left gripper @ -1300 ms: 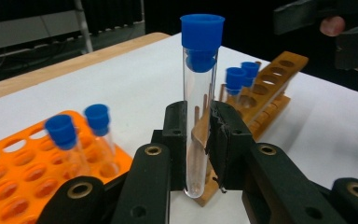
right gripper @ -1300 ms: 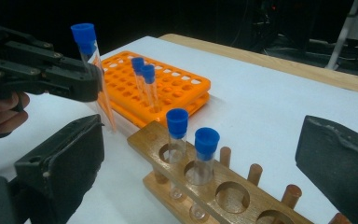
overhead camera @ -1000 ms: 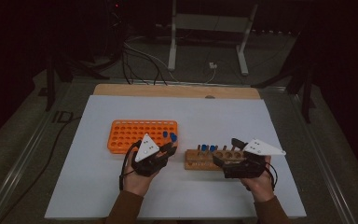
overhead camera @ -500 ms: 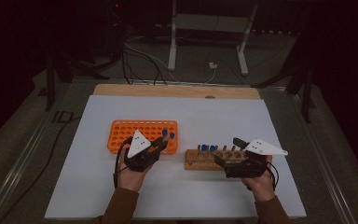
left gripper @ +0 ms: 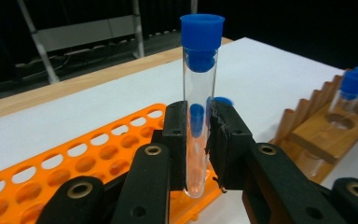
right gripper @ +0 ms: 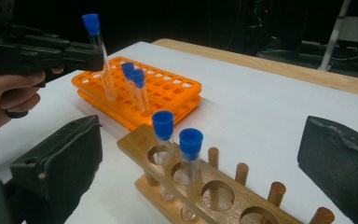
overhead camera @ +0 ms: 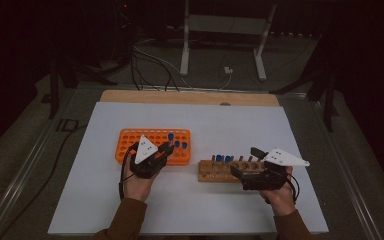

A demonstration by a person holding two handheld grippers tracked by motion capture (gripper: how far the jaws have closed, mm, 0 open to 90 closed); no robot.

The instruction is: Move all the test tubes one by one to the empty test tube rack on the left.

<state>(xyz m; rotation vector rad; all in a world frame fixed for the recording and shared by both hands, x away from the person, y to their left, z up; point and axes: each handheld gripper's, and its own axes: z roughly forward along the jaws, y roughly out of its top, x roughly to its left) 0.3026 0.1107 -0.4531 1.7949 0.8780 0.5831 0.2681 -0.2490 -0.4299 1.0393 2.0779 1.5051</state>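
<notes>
My left gripper (left gripper: pixel 199 126) is shut on a clear test tube (left gripper: pixel 200 70) with a blue cap and holds it upright. The tube's (right gripper: pixel 100 51) lower end is at the near edge of the orange rack (overhead camera: pixel 130 145); whether it sits in a hole I cannot tell. Two more blue-capped tubes (right gripper: pixel 133 81) stand in that rack (right gripper: pixel 168 88). To the right lies a wooden rack (overhead camera: pixel 215 170) with two capped tubes (right gripper: pixel 163 130) at its left end. My right gripper (overhead camera: pixel 246 162) is open, its jaws wide on either side of the wooden rack's (right gripper: pixel 205 186) right part without touching it.
Both racks rest on a white sheet (overhead camera: pixel 230 125) over the table, with a wooden strip (overhead camera: pixel 190 97) along its far edge. Beyond the table are cables and a metal stand (overhead camera: pixel 220 45) on the floor. A cable trails from the left gripper (overhead camera: pixel 167 146).
The left hand has carried the tube leftward, from near the wooden rack to the orange rack. The right gripper has kept still.
</notes>
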